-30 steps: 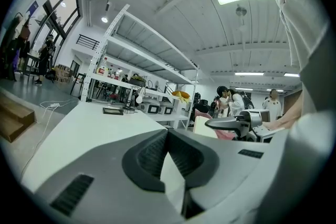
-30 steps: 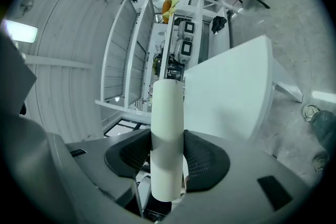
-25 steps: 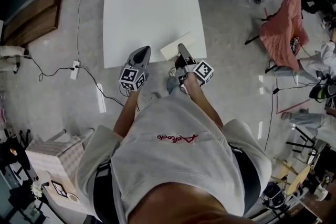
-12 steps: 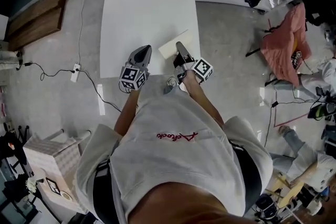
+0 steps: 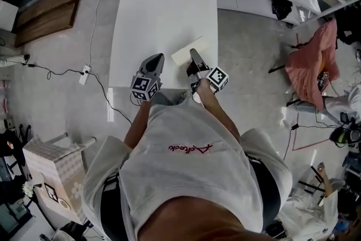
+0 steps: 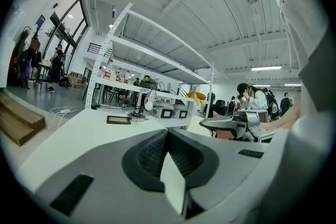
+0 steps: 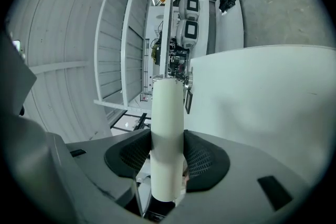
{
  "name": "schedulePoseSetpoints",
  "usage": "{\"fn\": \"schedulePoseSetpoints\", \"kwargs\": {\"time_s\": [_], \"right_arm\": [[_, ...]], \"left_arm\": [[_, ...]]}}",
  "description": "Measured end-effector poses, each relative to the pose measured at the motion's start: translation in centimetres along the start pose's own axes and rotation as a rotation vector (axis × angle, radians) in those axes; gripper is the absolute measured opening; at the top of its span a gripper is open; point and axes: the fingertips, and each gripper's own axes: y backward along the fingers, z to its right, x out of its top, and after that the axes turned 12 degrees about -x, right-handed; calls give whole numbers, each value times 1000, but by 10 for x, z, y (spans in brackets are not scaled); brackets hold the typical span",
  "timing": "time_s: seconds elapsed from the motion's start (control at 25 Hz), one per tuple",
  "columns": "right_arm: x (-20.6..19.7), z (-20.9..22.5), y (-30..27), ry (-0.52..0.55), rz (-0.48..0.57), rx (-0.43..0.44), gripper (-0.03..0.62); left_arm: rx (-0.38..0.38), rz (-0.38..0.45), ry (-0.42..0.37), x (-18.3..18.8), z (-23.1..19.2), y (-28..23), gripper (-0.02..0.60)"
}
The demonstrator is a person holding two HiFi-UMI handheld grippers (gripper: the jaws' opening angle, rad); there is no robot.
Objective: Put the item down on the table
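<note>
Head view: your right hand-held gripper [image 5: 193, 55] holds the flat cream item [image 5: 186, 51] over the tabletop's [image 5: 158, 20] near edge, seemingly not yet resting there. Left gripper view: your left hand-held gripper [image 6: 167, 131] is pressed together, empty. Right gripper view: the jaws pinch the item edge-on; lowering and release remain.
</note>
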Motion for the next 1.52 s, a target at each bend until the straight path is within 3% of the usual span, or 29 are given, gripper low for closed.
{"fn": "schedulePoseSetpoints", "kwargs": {"time_s": [0.68,1.52], "right_arm": [[-2,-4,-26,-20,100,-34,195],[-47,84,18,-105,79,-260,195]], "left_arm": [[-77,-13,-1,17,-46,-7,12],[-78,-128,130,-46,-48,18,12]]}}
